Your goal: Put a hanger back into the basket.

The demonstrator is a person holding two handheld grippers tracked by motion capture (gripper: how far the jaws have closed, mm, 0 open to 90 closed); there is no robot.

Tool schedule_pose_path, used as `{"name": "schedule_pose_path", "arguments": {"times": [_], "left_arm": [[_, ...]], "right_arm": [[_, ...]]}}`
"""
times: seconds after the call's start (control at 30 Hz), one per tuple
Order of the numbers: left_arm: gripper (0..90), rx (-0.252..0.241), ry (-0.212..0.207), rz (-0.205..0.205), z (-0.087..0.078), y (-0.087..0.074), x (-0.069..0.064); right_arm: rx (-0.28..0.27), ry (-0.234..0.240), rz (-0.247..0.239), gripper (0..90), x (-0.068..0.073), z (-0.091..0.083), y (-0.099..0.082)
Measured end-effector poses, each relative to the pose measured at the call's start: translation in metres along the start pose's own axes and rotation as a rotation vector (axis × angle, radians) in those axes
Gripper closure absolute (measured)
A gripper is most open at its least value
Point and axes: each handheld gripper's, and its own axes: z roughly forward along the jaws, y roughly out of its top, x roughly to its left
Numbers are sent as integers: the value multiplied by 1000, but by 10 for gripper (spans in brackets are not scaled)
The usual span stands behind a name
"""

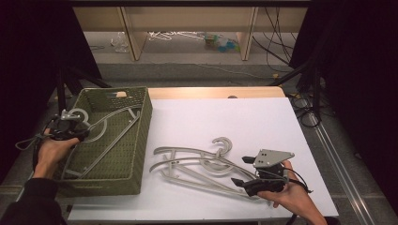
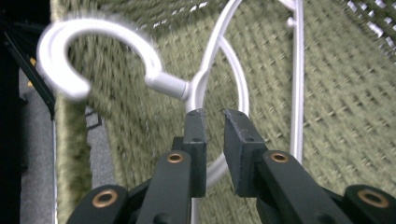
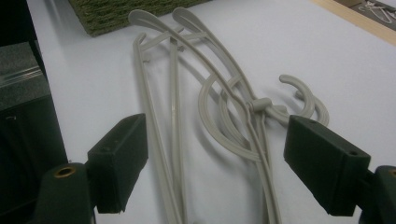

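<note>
— So, where is the left gripper (image 1: 70,125) right now?

— Over the near-left rim of the green woven basket (image 1: 141,140), which sits on the left side of the desk (image 1: 225,117). Its jaws are pinched nearly together on the thin wire loop just below the hook of a grey hanger (image 1: 110,129). In the left gripper view the white rod (image 2: 201,88) passes between the two black pads, and the round hook (image 2: 88,51) curls off to the upper left, past the basket's edge.

— And the rest of that hanger?

— It lies slanted inside the basket, its long bar running down towards the near corner.

— What about the other hand?

— The right gripper (image 1: 253,176) rests low at the near-right of the desk, jaws spread wide and gripping nothing. Between them, in the right gripper view, lie two more hangers (image 3: 210,107), stacked and overlapping on the white surface, hooks towards the right.

— Touching them?

— I cannot tell; the pads sit on either side of the pile.
</note>
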Motion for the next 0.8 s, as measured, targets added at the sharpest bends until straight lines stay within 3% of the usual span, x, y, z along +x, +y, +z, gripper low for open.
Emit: {"name": "schedule_pose_path", "arguments": {"times": [0.2, 0.37, 0.47, 0.5, 0.6, 0.73, 0.8], "left_arm": [[788, -2, 4, -26, 0, -6, 4], [757, -55, 1, -64, -10, -4, 2], [669, -107, 15, -97, -22, -1, -4], [640, -131, 23, -104, -29, 1, -8], [532, -201, -19, -134, -44, 4, -19], [438, -240, -50, -100, -59, 5, -39], [411, -278, -82, -117, -65, 4, -48]], "right_arm": [[3, 2, 1, 228, 0, 1, 0], [3, 2, 1, 228, -1, 1, 0], [-1, 1, 3, 228, -1, 1, -1], [3, -1, 3, 228, -1, 0, -1], [6, -6, 5, 227, -2, 1, -2], [6, -12, 10, 228, -3, 2, -3], [-2, -15, 14, 228, -4, 4, -4]]}}
